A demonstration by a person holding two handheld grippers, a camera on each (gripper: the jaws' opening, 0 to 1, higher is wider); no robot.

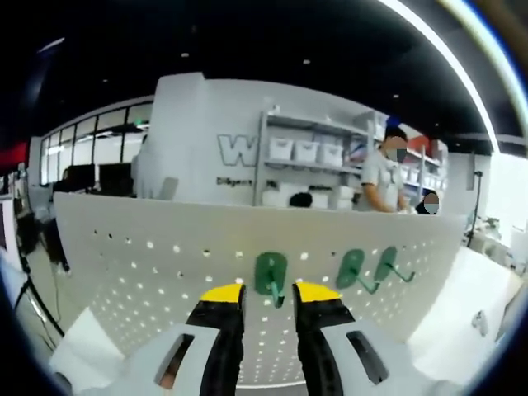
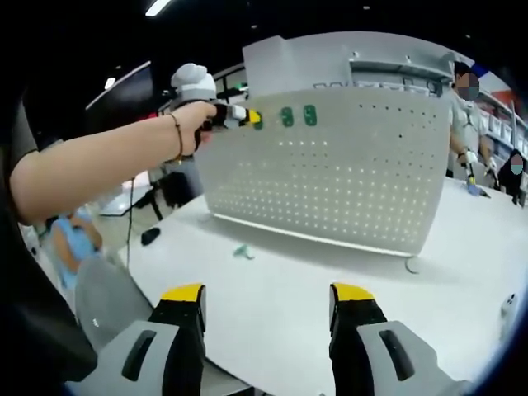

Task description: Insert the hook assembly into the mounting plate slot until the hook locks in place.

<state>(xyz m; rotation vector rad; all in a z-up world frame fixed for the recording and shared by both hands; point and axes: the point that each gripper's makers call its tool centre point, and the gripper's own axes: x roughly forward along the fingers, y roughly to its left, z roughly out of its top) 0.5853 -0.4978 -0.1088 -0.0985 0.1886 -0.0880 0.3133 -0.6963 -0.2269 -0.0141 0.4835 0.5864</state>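
A white pegboard mounting plate point(image 1: 148, 264) point(image 2: 355, 165) stands upright on the white table point(image 2: 272, 280). Two green hooks point(image 1: 353, 268) point(image 1: 388, 264) hang on it, seen from afar as hooks point(image 2: 286, 116) point(image 2: 309, 115) near its top edge. My left gripper point(image 1: 270, 293) is pressed up to the board, its yellow-tipped jaws close around a third green hook point(image 1: 271, 276) against the holes. A person's hand holds that left gripper point(image 2: 235, 115) at the board's upper left corner. My right gripper point(image 2: 266, 295) hovers low over the table, open, with nothing between its jaws.
A small green piece point(image 2: 242, 250) lies on the table before the board's base. A dark object point(image 2: 150, 236) sits near the table's left edge. A person point(image 2: 466, 107) point(image 1: 384, 177) stands behind the board by shelves of white bins point(image 1: 305, 150).
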